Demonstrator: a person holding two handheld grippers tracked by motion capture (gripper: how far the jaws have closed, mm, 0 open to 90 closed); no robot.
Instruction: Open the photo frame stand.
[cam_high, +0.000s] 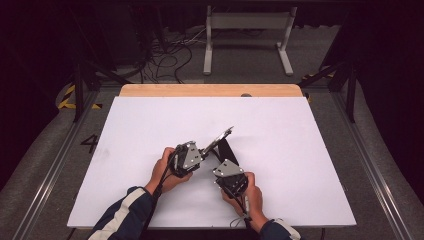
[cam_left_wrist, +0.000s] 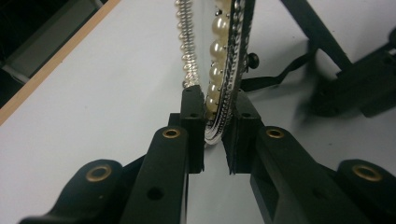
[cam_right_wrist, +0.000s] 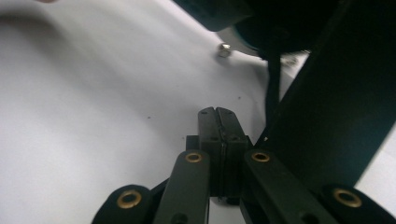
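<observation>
A flat frame (cam_high: 219, 139) with a rim of pearls and silver beads (cam_left_wrist: 223, 70) is tilted up off the white table sheet (cam_high: 150, 125). Its black prop leg (cam_high: 227, 150) reaches down to the sheet behind it. My left gripper (cam_high: 202, 151) is shut on the frame's lower edge, with the beaded rim pinched between the pads (cam_left_wrist: 217, 119). Close on the right, my right gripper (cam_high: 223, 165) sits beside the prop leg (cam_right_wrist: 336, 107). Its jaws are pressed together (cam_right_wrist: 219, 116) with nothing between them.
A wooden strip (cam_high: 210, 90) borders the far edge of the white sheet. A thin black strap (cam_left_wrist: 275, 77) runs from the frame's back toward the prop leg. Beyond the table are floor cables (cam_high: 170, 55) and a white stand (cam_high: 247, 30).
</observation>
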